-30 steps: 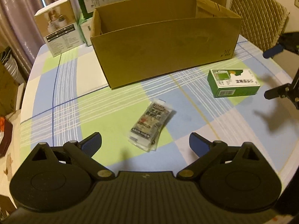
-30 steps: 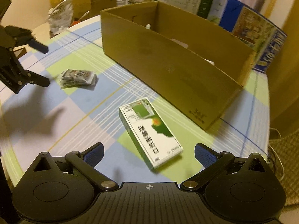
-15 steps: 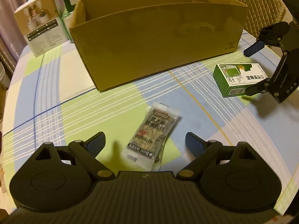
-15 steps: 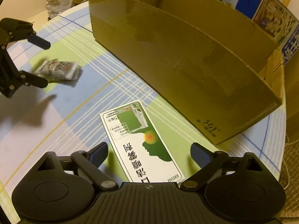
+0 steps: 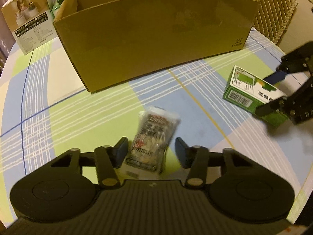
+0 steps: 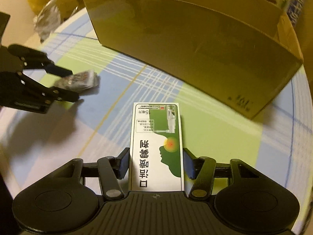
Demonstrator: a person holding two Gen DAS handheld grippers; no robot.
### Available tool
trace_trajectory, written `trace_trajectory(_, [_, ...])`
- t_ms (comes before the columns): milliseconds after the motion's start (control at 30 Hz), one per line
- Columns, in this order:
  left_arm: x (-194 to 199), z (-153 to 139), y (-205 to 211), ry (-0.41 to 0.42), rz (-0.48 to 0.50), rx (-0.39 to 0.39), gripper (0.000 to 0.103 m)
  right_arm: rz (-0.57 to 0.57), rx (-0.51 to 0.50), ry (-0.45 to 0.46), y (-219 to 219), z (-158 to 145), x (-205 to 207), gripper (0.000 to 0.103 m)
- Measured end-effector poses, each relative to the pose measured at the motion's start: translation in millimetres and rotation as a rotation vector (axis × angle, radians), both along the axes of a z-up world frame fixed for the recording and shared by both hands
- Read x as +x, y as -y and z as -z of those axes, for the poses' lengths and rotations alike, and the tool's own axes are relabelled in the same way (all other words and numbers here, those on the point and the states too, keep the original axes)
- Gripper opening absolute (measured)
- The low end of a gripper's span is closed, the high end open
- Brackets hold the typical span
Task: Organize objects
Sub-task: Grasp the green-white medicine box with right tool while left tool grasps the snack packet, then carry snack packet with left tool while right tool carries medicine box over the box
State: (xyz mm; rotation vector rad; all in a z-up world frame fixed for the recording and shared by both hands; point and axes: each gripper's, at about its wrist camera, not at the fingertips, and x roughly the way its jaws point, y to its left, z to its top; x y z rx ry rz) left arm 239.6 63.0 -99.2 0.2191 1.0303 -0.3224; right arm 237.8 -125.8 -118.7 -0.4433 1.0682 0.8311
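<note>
Both claws straddle their targets on the checked table (image 5: 58, 105). Left claw (image 5: 151, 152) has its pads apart on either side of a blurred sachet packet (image 5: 154, 137), with gaps showing on both sides. Right claw (image 6: 156, 162) brackets a green-and-white medicine box (image 6: 156, 148) lying flat; its pads look to be just touching the box edges, though a firm grip cannot be confirmed. Only the left view shows the box's barcoded end. A cardboard box (image 5: 156, 29) stands behind both, its open top visible only from the left.
</note>
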Motion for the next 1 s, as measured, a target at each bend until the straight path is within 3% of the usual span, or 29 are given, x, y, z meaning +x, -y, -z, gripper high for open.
trace_trajectory(33, [0, 1, 0, -0.008, -0.003, -0.005, 0.035, 0.011, 0.005, 0.006, 1, 0, -2, 0.053])
trace_trajectory(233, [3, 1, 0, 0.015, -0.047, -0.010, 0.035, 0.108, 0.054, 0.016, 5, -1, -3, 0.059])
trace_trajectory(400, [6, 4, 3, 0.021, -0.077, -0.012, 0.035, 0.117, 0.043, 0.042, 3, 4, -2, 0.059])
trace_trajectory(600, [2, 5, 3, 0.029, -0.114, -0.025, 0.034, 0.134, 0.040, 0.065, 3, 9, -3, 0.059])
trace_trajectory(767, [-2, 4, 7, 0.033, -0.159, -0.023, 0.032, 0.167, 0.031, 0.083, -2, 10, -5, 0.053])
trace_trajectory(1000, [-21, -8, 7, 0.017, -0.231, -0.060, 0.031, 0.233, 0.075, 0.072, 11, -3, -22, 0.052])
